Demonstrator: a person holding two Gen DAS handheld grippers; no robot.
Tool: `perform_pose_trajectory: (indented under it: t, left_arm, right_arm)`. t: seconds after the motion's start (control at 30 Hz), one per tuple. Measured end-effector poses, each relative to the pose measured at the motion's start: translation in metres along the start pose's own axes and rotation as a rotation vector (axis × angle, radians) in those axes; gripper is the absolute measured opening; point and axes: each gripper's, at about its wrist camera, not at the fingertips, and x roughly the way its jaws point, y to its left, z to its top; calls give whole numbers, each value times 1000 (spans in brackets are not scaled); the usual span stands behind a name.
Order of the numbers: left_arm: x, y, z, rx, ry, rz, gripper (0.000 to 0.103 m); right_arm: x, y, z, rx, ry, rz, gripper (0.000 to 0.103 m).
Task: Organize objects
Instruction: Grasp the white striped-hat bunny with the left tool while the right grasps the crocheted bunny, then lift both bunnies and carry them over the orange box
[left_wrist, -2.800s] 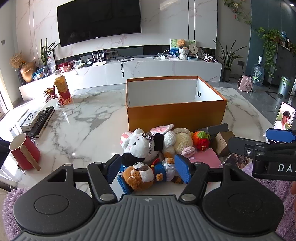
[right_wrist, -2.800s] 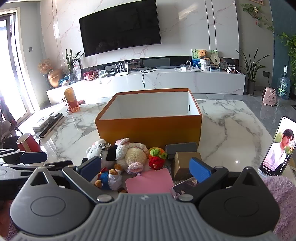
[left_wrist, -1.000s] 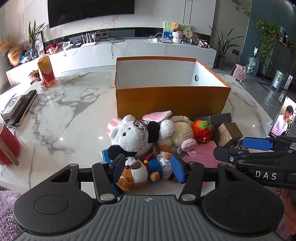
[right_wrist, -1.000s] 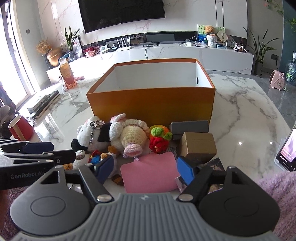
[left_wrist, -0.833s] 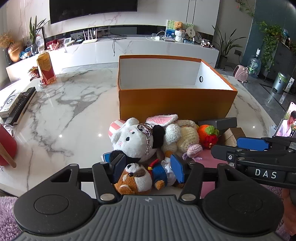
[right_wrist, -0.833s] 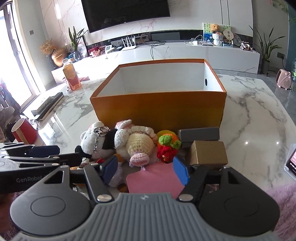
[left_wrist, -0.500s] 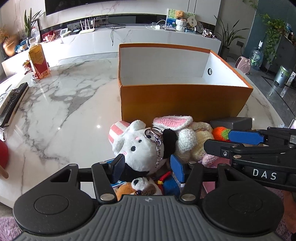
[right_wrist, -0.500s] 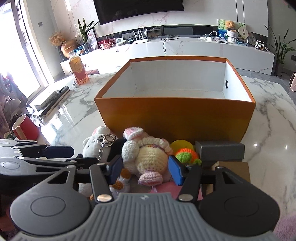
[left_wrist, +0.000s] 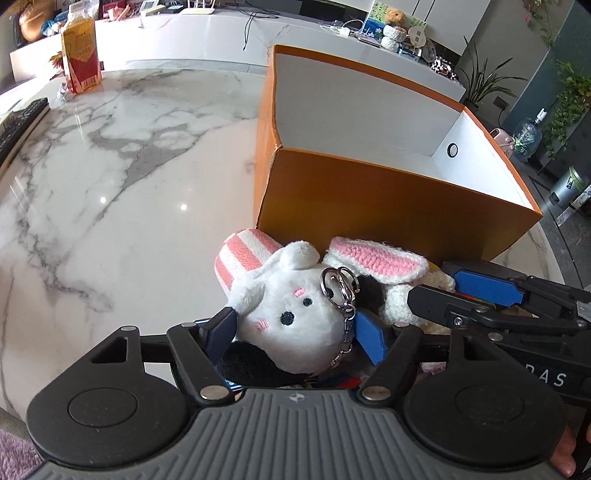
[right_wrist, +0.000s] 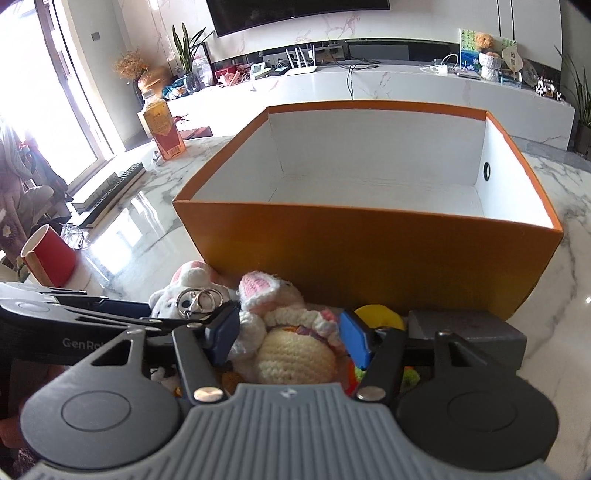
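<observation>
Both tools moved closer — orange box (right_wrist: 369, 243) holds nothing, toys outside.

The left gripper (left_wrist: 295, 328) is low in front of the orange box (left_wrist: 388, 206), fingers apart; the right gripper (right_wrist: 290, 338) is beside it, fingers apart too.

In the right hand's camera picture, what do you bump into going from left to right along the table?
Red cup → white bunny plush → crocheted bunny → grey box.
</observation>
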Motion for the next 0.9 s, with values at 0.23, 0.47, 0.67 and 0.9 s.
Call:
perform_pose_trajectory:
  t: [0.23, 0.47, 0.67, 0.9]
  left_arm:
    - [7, 3, 3, -44, 34, -2, 87]
    - [8, 0, 4, -31, 43, 11, 89]
    - [6, 7, 5, -61, 53, 5, 89]
    - [12, 10, 8, -67, 65, -5, 91]
  right_arm:
    - [8, -6, -2, 43, 15, 47, 73]
    - [8, -6, -6, 34, 9, 53, 64]
    - [2, -16, -4, 68, -5, 31, 24]
    - [0, -14, -1, 79, -5, 91, 57]
